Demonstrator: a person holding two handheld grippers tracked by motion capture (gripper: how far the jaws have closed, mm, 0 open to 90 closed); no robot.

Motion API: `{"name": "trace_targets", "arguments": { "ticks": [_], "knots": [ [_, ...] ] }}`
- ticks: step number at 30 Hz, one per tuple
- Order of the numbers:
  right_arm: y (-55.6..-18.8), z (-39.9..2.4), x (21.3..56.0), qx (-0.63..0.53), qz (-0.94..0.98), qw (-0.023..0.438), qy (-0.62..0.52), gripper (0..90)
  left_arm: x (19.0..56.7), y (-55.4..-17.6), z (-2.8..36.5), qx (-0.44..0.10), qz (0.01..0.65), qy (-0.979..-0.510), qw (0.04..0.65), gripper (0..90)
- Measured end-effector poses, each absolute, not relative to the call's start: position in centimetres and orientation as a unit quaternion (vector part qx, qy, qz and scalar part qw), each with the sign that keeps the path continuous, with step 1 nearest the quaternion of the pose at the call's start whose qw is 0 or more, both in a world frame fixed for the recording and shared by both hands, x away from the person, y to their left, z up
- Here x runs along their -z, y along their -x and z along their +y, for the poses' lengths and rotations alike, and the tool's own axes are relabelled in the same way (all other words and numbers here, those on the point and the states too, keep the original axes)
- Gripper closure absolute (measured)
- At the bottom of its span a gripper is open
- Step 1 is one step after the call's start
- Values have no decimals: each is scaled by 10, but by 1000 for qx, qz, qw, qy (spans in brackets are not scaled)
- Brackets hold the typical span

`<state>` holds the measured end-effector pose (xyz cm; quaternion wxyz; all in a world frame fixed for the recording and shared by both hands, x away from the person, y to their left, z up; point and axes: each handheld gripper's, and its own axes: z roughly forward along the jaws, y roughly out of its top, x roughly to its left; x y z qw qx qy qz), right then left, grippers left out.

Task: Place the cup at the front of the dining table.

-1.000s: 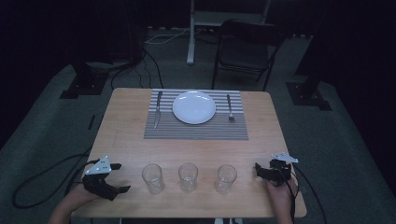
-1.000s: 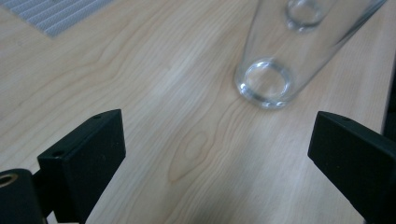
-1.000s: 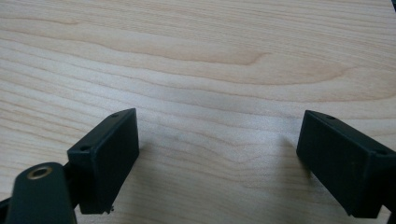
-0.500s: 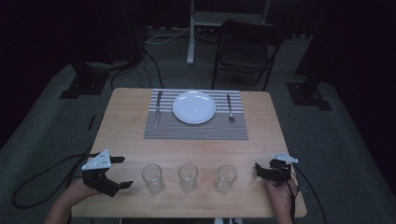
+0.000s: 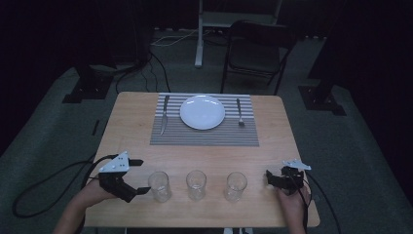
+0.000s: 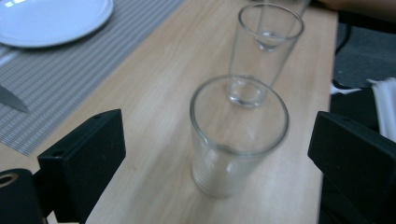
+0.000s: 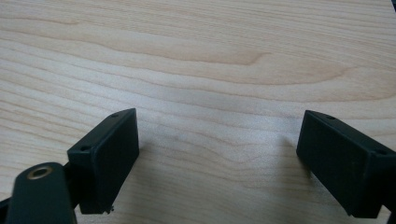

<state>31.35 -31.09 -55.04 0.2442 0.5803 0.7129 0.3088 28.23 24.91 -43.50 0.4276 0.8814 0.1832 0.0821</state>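
Observation:
Three empty clear glasses stand in a row near the table's front edge: left glass, middle glass, right glass. My left gripper is open, raised a little off the table, with its jaw tips just left of the left glass. In the left gripper view that glass stands in the gap ahead of my left gripper, touching neither jaw, and the middle glass is behind it. My right gripper rests open to the right of the right glass, over bare wood.
A striped placemat at the far middle of the wooden table carries a white plate, a knife on its left and a fork on its right. A chair stands beyond the table.
My left gripper has lifted off the table and moved right toward the left glass, jaws still wide. The right gripper and the glasses have stayed where they were.

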Motion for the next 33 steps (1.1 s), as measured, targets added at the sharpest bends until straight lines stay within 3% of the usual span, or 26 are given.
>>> {"name": "trace_targets", "arguments": {
  "ticks": [33],
  "knots": [
    [-313,-311,550,-309,713,244,-580,131,431,-302,153,-47,119,-925,357,55]
  ]
}}
